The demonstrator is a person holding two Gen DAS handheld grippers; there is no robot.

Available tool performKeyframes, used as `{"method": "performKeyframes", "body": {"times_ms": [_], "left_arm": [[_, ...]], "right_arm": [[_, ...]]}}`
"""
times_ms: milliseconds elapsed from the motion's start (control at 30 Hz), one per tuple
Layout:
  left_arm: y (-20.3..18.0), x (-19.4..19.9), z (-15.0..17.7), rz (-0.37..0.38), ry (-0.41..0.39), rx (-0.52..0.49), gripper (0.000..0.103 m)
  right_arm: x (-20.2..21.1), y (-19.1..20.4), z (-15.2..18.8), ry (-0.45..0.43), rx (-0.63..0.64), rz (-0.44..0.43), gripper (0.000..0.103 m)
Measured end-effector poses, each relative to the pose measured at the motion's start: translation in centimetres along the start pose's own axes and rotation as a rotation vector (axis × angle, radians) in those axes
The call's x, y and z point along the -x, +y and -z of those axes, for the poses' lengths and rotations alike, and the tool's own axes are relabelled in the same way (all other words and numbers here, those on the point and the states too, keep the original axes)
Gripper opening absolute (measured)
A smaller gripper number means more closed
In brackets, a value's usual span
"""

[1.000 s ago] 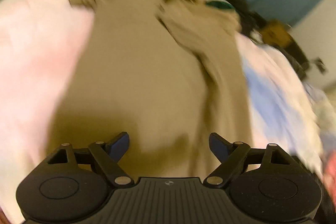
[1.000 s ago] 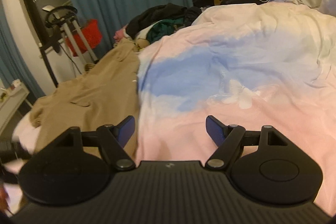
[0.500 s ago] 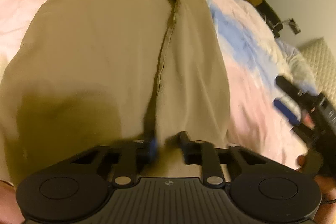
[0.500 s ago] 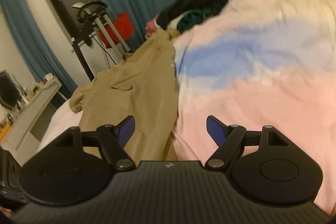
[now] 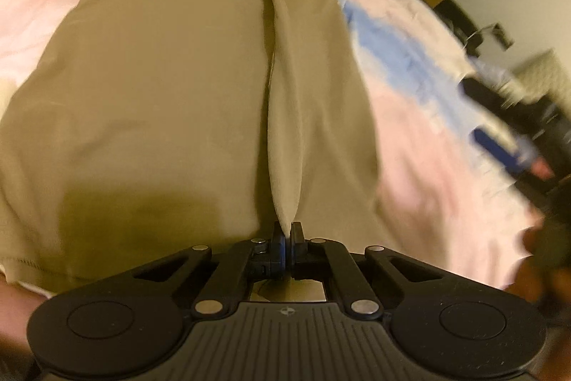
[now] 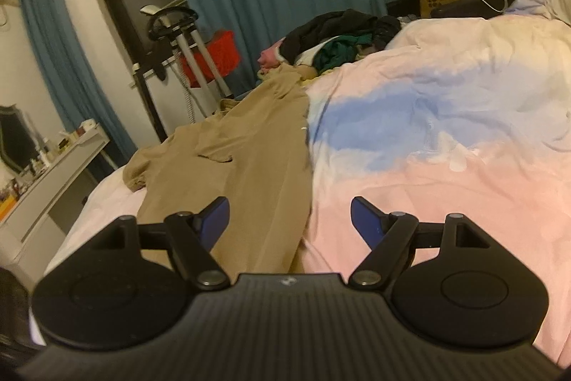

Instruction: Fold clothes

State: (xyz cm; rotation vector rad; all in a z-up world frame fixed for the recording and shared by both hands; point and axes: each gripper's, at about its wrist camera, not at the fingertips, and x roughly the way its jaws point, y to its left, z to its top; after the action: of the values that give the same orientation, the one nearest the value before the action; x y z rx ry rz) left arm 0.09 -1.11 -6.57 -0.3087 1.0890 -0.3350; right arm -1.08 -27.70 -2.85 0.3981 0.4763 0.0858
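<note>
Now we see the change on the left: the left gripper [image 5: 286, 232], spread wide a second ago, has its fingers pressed together on a raised ridge of the tan garment [image 5: 171, 88], which lies flat along the edge of the bed [image 6: 446, 138]. We judge this pinch to be the start of a fold. The right gripper [image 6: 289, 216] keeps its fingers spread with nothing between them, hovering over the garment's near end. Hidden from us: the hem under the left gripper body and the garment's far end. The right gripper appears only as a blur in the left view.
</note>
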Motion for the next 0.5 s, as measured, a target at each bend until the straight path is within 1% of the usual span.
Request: {"method": "performKeyframes", "body": {"times_ms": [100, 167, 200, 233, 267, 300, 333, 367, 400, 467, 500], "left_arm": [[0.0, 0.0, 0.0, 0.000, -0.017, -0.002, 0.003], [-0.3, 0.5, 0.0, -0.011, -0.034, -0.019, 0.012], [-0.5, 0.7, 0.0, -0.019, -0.042, -0.031, 0.014], [-0.6, 1.1, 0.0, -0.027, -0.052, -0.042, 0.022], [-0.8, 1.4, -0.1, -0.035, -0.062, -0.053, 0.033], [-1.0, 1.8, -0.1, -0.042, -0.077, -0.064, 0.039], [-1.6, 1.9, -0.2, -0.050, -0.092, -0.073, 0.048], [-1.9, 2.4, -0.4, -0.059, -0.116, -0.084, 0.054], [-2.1, 2.9, -0.5, -0.069, -0.142, -0.096, 0.057], [-2.7, 3.8, -0.7, -0.098, -0.199, -0.123, 0.074], [-3.1, 4.1, -0.8, -0.120, -0.233, -0.138, 0.079]], "right_arm": [[0.3, 0.7, 0.0, 0.002, 0.036, -0.028, 0.077], [0.6, 1.0, 0.1, -0.008, 0.052, -0.033, 0.077], [0.7, 1.2, 0.1, -0.014, 0.060, -0.036, 0.077], [0.9, 1.4, 0.1, -0.019, 0.068, -0.039, 0.077], [1.0, 1.5, 0.1, -0.025, 0.075, -0.041, 0.077], [1.2, 1.6, 0.0, -0.034, 0.077, -0.043, 0.077], [1.4, 1.5, 0.0, -0.043, 0.077, -0.045, 0.077], [1.6, 1.5, -0.1, -0.051, 0.074, -0.046, 0.077], [1.8, 1.3, -0.1, -0.058, 0.066, -0.047, 0.077], [2.1, 1.0, -0.2, -0.069, 0.043, -0.051, 0.077], [2.3, 0.8, -0.2, -0.077, 0.031, -0.053, 0.077]]}}
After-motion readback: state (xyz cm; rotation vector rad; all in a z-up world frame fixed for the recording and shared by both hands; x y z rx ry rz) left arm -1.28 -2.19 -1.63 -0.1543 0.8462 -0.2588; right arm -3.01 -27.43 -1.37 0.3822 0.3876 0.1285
